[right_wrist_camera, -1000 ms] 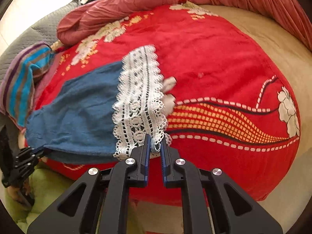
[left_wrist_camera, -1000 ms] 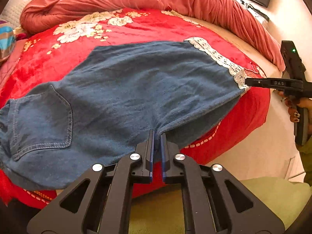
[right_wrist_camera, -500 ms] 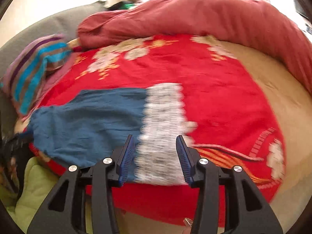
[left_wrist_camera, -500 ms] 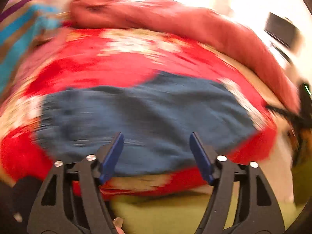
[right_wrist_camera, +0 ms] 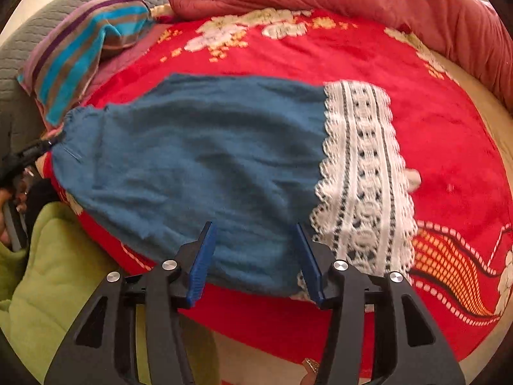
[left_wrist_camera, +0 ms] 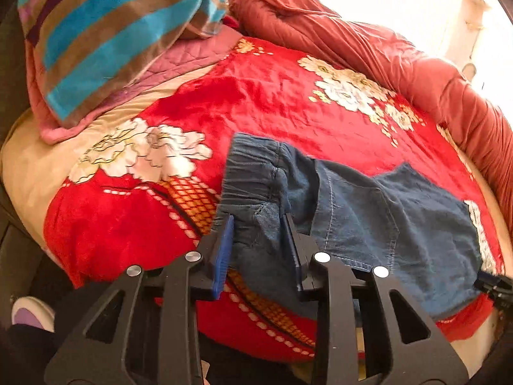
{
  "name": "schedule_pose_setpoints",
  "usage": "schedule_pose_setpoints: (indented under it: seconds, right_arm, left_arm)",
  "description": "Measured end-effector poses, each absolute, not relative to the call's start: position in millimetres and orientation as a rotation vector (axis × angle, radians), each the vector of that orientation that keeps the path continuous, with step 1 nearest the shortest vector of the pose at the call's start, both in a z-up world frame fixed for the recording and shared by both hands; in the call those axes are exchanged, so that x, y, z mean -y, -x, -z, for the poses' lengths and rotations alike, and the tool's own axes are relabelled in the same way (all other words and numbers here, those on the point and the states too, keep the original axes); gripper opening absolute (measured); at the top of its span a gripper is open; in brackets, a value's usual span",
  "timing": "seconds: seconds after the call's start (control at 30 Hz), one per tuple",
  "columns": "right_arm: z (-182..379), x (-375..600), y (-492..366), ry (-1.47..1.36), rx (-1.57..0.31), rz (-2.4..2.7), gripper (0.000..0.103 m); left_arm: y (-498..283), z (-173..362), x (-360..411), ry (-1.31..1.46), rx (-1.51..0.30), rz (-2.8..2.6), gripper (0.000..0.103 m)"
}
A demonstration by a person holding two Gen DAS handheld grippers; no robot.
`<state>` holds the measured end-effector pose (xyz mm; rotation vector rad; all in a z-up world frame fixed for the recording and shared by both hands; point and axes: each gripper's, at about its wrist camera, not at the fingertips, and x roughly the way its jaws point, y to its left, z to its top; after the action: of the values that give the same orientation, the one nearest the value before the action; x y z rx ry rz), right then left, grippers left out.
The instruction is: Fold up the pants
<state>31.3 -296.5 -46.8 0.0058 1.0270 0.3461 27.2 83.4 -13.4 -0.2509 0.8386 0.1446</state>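
Observation:
Blue denim pants (left_wrist_camera: 368, 211) lie folded lengthwise on a red flowered blanket (left_wrist_camera: 256, 102), waistband (left_wrist_camera: 253, 166) at the left, white lace hem (right_wrist_camera: 362, 173) at the right. My left gripper (left_wrist_camera: 259, 247) is open, its jaws on either side of the waistband's near corner. My right gripper (right_wrist_camera: 256, 256) is open at the near edge of the leg (right_wrist_camera: 198, 157), just left of the lace. The left gripper shows at the left edge of the right wrist view (right_wrist_camera: 29, 154), and the right gripper's tip at the right edge of the left wrist view (left_wrist_camera: 493, 284).
A striped pillow (left_wrist_camera: 105, 32) lies at the back left. A rolled red duvet (left_wrist_camera: 400, 57) runs along the far side. A green cloth (right_wrist_camera: 48, 272) hangs below the bed's near edge. A grey headboard (right_wrist_camera: 41, 38) stands at the far left.
Both grippers let go of the pants and opened. My left gripper moved left from the leg's near edge to the waistband corner. My right gripper moved left from the lace hem onto the denim.

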Motion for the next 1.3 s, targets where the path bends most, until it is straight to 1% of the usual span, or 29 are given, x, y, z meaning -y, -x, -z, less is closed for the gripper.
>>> schedule_pose_setpoints:
  seconds: [0.2, 0.33, 0.4, 0.47, 0.53, 0.57, 0.67, 0.73, 0.83, 0.93, 0.97, 1.07, 1.2, 1.27, 1.3]
  right_arm:
    - [54, 288, -27, 0.068, -1.023, -0.337, 0.050]
    - [45, 291, -25, 0.037, -0.995, -0.371, 0.050]
    - [31, 291, -22, 0.001, -0.937, -0.414, 0.050]
    - [21, 284, -21, 0.009, -0.902, -0.460, 0.050]
    - [17, 276, -23, 0.021, -0.892, -0.488, 0.050]
    - [17, 270, -26, 0.023, -0.892, -0.511, 0.050]
    - [21, 256, -30, 0.035, -0.902, -0.550, 0.050]
    - [28, 250, -33, 0.039, -0.928, -0.563, 0.050]
    - [46, 241, -32, 0.057, -0.996, -0.587, 0.051]
    - [55, 236, -32, 0.092, -1.021, -0.586, 0.052]
    - [51, 235, -33, 0.092, -1.024, -0.593, 0.053]
    - [25, 231, -43, 0.098, -0.947, -0.614, 0.053]
    - [-14, 209, -86, 0.105, -0.833, -0.681, 0.053]
    - [-18, 190, -120, 0.141, -0.820, -0.693, 0.053]
    - [-17, 184, -136, 0.157, -0.832, -0.684, 0.051]
  left_arm:
    - [-22, 14, -91, 0.235, -0.847, -0.153, 0.023]
    - [-6, -14, -76, 0.166, -0.777, -0.170, 0.023]
    - [-1, -31, -61, 0.124, -0.729, -0.143, 0.028]
    - [-4, -42, -44, 0.108, -0.713, -0.075, 0.039]
    - [-14, -44, -20, 0.091, -0.733, 0.026, 0.045]
    - [-22, -41, -5, 0.075, -0.754, 0.072, 0.047]
    - [-44, -17, 36, 0.024, -0.848, 0.194, 0.048]
    - [-54, 9, 53, -0.014, -0.935, 0.213, 0.048]
    - [-52, 40, 55, -0.035, -1.031, 0.217, 0.051]
    - [-43, 46, 49, -0.039, -1.023, 0.227, 0.051]
    - [-41, 46, 47, -0.030, -1.022, 0.233, 0.051]
    - [-39, 47, 43, -0.014, -1.016, 0.238, 0.051]
    - [-37, 45, 45, -0.007, -1.005, 0.240, 0.051]
    - [-38, 44, 47, -0.003, -1.002, 0.241, 0.051]
    - [-38, 44, 47, -0.006, -1.000, 0.241, 0.051]
